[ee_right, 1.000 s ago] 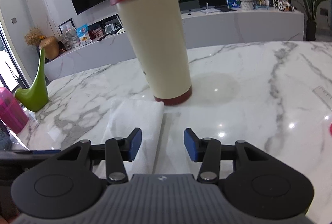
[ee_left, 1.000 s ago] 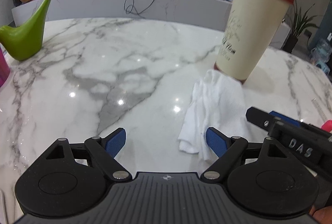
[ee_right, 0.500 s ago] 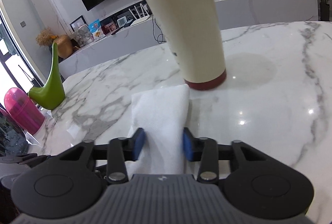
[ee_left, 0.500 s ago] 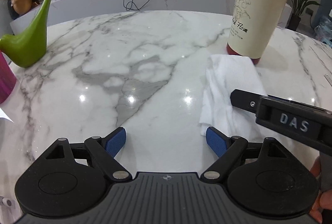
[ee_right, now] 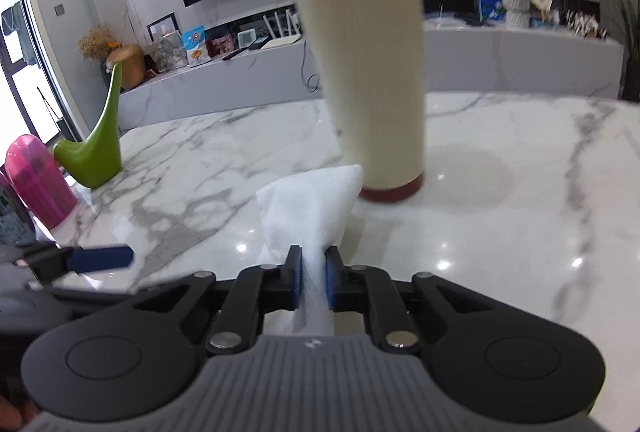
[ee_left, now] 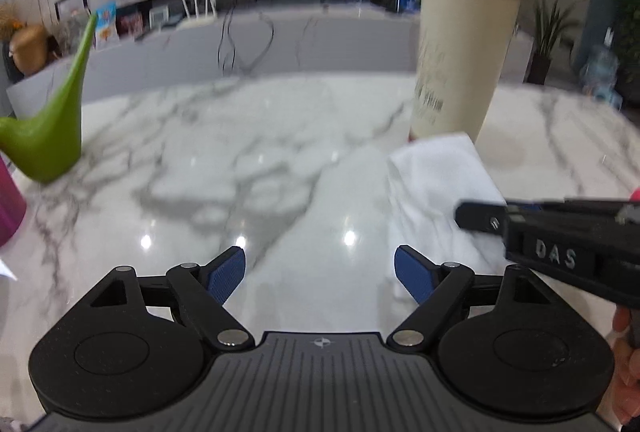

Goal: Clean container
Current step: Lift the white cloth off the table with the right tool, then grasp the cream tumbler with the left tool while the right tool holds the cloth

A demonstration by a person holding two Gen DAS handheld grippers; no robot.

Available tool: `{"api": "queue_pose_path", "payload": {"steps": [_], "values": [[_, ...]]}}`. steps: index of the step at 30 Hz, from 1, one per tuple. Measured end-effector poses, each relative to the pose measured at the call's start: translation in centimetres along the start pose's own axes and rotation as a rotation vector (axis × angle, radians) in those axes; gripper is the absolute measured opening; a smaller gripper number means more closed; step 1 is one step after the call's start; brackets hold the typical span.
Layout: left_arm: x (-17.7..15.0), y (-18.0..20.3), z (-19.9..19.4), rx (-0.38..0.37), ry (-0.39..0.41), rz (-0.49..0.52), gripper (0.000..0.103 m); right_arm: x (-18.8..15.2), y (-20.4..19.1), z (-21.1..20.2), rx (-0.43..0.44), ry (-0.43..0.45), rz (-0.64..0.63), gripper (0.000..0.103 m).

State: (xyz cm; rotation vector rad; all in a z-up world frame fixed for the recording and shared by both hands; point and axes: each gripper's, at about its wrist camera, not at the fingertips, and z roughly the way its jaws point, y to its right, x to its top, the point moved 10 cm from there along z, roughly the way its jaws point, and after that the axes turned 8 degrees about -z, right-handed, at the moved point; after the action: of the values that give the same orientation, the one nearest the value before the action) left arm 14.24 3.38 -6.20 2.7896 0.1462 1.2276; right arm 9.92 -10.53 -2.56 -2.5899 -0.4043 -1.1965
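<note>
A tall cream tumbler [ee_right: 376, 84] with a dark red lid and base stands upright on the white marble table [ee_right: 520, 200]; the left wrist view has the tumbler [ee_left: 460, 56] at upper right. My right gripper [ee_right: 313, 266] is shut on a white cloth [ee_right: 312, 204], bunched between its blue pads just in front of the tumbler. My left gripper [ee_left: 320, 272] hangs over bare marble left of the cloth [ee_left: 436, 188], jaws closing with nothing between them. The right gripper [ee_left: 480, 218] reaches in from the right edge of that view.
A green long-spouted watering can [ee_right: 98, 148] and a pink bottle [ee_right: 38, 180] stand at the table's left side. A person's fingers [ee_left: 626, 352] show at the right edge of the left wrist view. A low counter with clutter runs behind the table.
The right gripper closed on the white cloth and pinched it into a bunch. The left gripper's jaws came slightly closer and its view tilted up a little.
</note>
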Motion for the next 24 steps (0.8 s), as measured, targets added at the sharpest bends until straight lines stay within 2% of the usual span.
{"api": "queue_pose_path", "payload": {"steps": [4,8,15,24], "values": [[1.2,1.5,-0.8,-0.088,0.059,-0.065,0.082,0.0,2.4,-1.3,-0.046,0.007,-0.005,0.014],[2.0,3.9,-1.3,-0.142,0.113,-0.071,0.082,0.1,5.9,-2.4,-0.094,0.014,0.036,0.014],[5.6,9.0,0.0,-0.161,0.179,0.021,0.083,0.2,10.5,-3.7,-0.118,0.031,0.129,0.014],[10.4,12.4,2.1,-0.145,0.271,0.025,0.083,0.0,12.1,-3.6,-0.098,0.025,0.180,0.014]]}}
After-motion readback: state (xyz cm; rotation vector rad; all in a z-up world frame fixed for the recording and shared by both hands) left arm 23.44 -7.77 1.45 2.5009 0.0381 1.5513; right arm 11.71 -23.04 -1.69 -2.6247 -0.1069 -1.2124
